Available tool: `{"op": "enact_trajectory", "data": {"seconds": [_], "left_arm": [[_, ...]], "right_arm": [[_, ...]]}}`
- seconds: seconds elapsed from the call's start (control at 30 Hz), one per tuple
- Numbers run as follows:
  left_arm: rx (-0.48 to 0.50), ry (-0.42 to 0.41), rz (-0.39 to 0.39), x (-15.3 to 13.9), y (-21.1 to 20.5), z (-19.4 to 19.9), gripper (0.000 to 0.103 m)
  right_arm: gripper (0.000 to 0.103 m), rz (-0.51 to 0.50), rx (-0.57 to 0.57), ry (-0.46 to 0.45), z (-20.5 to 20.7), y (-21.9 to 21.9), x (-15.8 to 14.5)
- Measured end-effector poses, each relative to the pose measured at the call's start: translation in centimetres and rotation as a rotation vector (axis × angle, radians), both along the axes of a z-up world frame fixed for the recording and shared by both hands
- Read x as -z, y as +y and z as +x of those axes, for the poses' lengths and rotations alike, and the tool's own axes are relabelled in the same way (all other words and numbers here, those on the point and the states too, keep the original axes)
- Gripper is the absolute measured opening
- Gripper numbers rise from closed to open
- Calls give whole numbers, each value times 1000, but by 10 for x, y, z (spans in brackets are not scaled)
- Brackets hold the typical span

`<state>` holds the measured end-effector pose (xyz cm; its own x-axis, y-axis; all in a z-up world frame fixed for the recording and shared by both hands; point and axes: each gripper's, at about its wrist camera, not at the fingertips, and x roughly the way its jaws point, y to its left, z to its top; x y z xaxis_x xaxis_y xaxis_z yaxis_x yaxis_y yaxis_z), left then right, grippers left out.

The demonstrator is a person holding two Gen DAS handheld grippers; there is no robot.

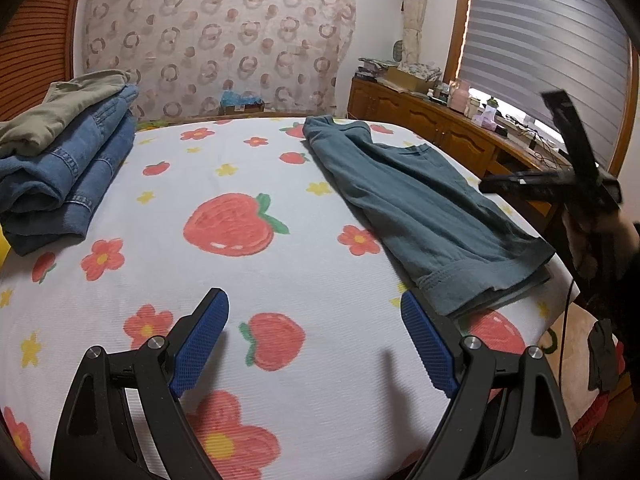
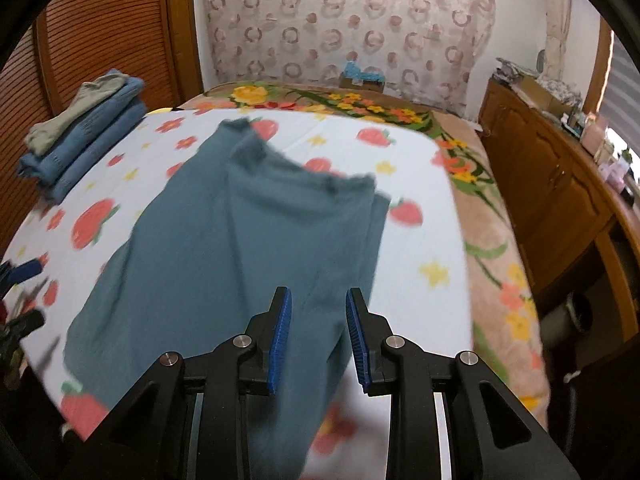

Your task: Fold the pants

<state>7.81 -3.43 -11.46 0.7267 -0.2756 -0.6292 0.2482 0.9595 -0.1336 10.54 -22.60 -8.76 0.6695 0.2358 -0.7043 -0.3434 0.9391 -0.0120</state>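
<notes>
Teal pants [image 1: 424, 208] lie flat on the strawberry-print cloth, folded lengthwise, waistband toward me at the right edge. In the right wrist view the pants [image 2: 240, 248] fill the middle. My left gripper [image 1: 314, 312] is open and empty over bare cloth, left of the waistband. My right gripper [image 2: 318, 308] is partly open above the near end of the pants, with nothing between its pads. The right gripper also shows in the left wrist view [image 1: 560, 176], raised beside the bed.
A stack of folded jeans and a khaki garment [image 1: 60, 168] sits at the far left. The strawberry-print cloth [image 1: 240, 168] covers the bed. A wooden sideboard [image 1: 440, 124] with clutter runs along the right wall. A floral blanket [image 2: 492, 240] shows at the bed's right side.
</notes>
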Motion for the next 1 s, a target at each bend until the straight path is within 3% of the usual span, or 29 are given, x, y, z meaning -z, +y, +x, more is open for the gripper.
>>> {"op": "enact_trajectory", "data": {"seconds": [0.13,0.3,0.43,0.63,0.93,1.0], "left_arm": [[10,-1,9,-1,-4,0,88],[20,2,20,0,-9,-1,88],[26,3,22,0,-11,-3,88],[56,8,36,-3,-23,-1,88],[154,-30,51,-24,-58,6,88],[167,-32,44,-27,-61,8,81]], "right_arm": [[43,20,-8,12,-20,-5,9],[46,16,-3,-5,-24,-9,19],[58,21,-6,-54,-29,-11,21],[66,25,37,-63,-32,-17,24],[67,33,80,-27,-35,-14,18],[67,44,87,-39,-45,-16,14]]}}
